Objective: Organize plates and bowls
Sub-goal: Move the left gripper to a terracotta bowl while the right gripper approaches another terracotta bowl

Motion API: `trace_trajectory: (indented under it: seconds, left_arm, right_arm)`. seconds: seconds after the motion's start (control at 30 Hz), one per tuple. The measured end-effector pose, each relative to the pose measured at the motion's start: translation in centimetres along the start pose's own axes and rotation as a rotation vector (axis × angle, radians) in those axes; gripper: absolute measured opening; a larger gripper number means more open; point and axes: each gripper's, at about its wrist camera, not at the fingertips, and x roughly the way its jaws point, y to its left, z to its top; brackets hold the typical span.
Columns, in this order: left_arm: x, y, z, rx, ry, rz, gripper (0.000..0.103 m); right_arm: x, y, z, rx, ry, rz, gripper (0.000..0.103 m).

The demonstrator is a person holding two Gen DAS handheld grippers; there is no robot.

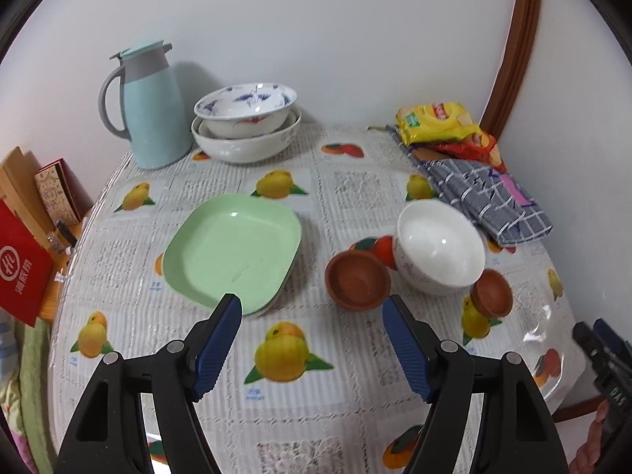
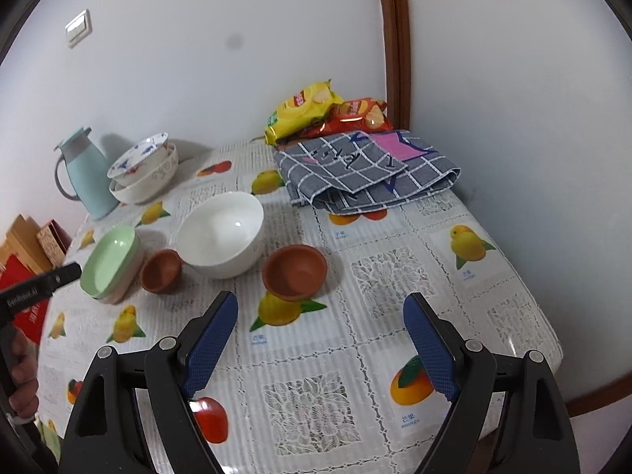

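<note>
A stack of green square plates lies at the table's middle left. A white bowl stands right of it, between two small brown bowls. A blue-patterned bowl sits in a larger white bowl at the back. My left gripper is open and empty, just in front of the plates and the near brown bowl. My right gripper is open and empty, in front of the other brown bowl.
A light blue jug stands at the back left. A folded checked cloth and snack bags lie at the back right. Boxes stand off the table's left edge. The wall is close behind.
</note>
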Motion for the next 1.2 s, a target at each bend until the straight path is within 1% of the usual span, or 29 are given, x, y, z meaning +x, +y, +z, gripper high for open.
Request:
trace_trajectory:
  seconds: [0.1,0.13,0.27,0.3,0.4,0.47,0.53,0.83,1.0,1.2]
  left_arm:
    - [-0.1,-0.1,0.0,-0.007,-0.041,0.008,0.072]
    - [0.0,-0.1,0.0,-0.006,-0.050,-0.005,0.072]
    - [0.7,-0.3,0.2,0.002,-0.047,-0.054,0.072]
    - [1.0,-0.3,0.3,0.001,-0.039,-0.064,0.072]
    - [2.1,-0.3,0.5,0.000,-0.001,-0.046,0.072]
    - [2.7,-0.8,0.6,0.031,0.017,-0.013,0.072]
    - [3.0,-1.3,0.5,0.063,0.010,0.002,0.072]
    - [4.4,-2.1,0.5,0.066,0.030,-0.025,0.072]
    - [5.4,-1.9,0.6,0.040,0.056,-0.042,0.072]
    - [6.7,-1.8,0.6,0.019,0.082,-0.044,0.072]
  right_arm:
    - [0.8,-0.1,-0.2,0.010,0.020,0.006,0.085]
    - [1.1,-0.2,-0.2,0.016,0.027,0.010,0.085]
    - [2.2,-0.6,-0.3,0.040,0.048,0.032,0.085]
    - [2.4,-0.7,-0.3,0.040,0.050,0.032,0.085]
    - [3.1,-0.6,-0.4,0.028,0.066,0.012,0.085]
    - [3.4,-0.6,-0.4,0.027,0.062,-0.004,0.085]
    - [3.8,-0.7,-0.3,0.033,0.066,-0.008,0.085]
    - [5.1,-0.8,0.0,0.048,0.063,-0.011,0.085]
    - [5.8,-0.8,0.2,0.047,0.068,-0.012,0.085]
    - [6.9,-1.0,0.2,0.053,0.081,-0.015,0.085]
